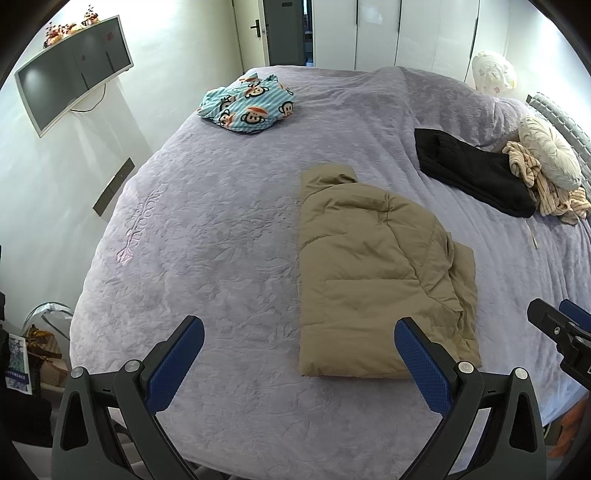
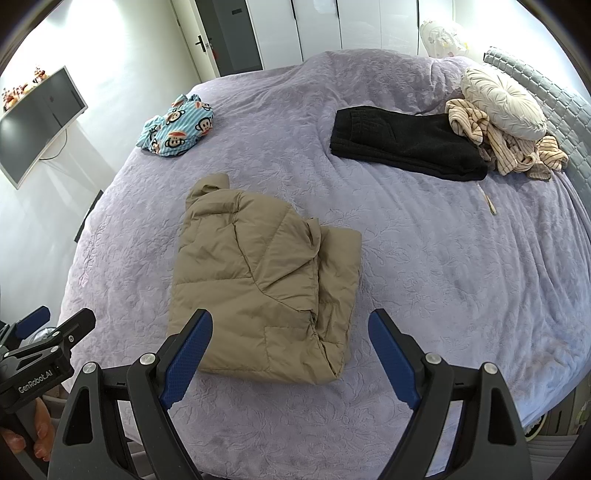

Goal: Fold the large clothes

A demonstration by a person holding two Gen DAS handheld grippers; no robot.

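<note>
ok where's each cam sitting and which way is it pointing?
Left wrist: on the left gripper, facing across the bed at the folded tan jacket; its open fingers show, and the right gripper at the right edge.
Right wrist: on the right gripper, same heading from further right, fingers open; the left gripper and the person's hand show at lower left.
Shared: jacket, black garment, monkey-print garment, striped garment, round cushion.

Both views bright, evenly lit, soft daylight look; source not visible. Glare washes out the wall (image 1: pixel 55 177) at left and the wardrobe doors (image 1: pixel 417 33) at top. Shadows faint. Strong fisheye bulge, dark vignette in the corners. Centre sharp, slight softness toward the edges.
</note>
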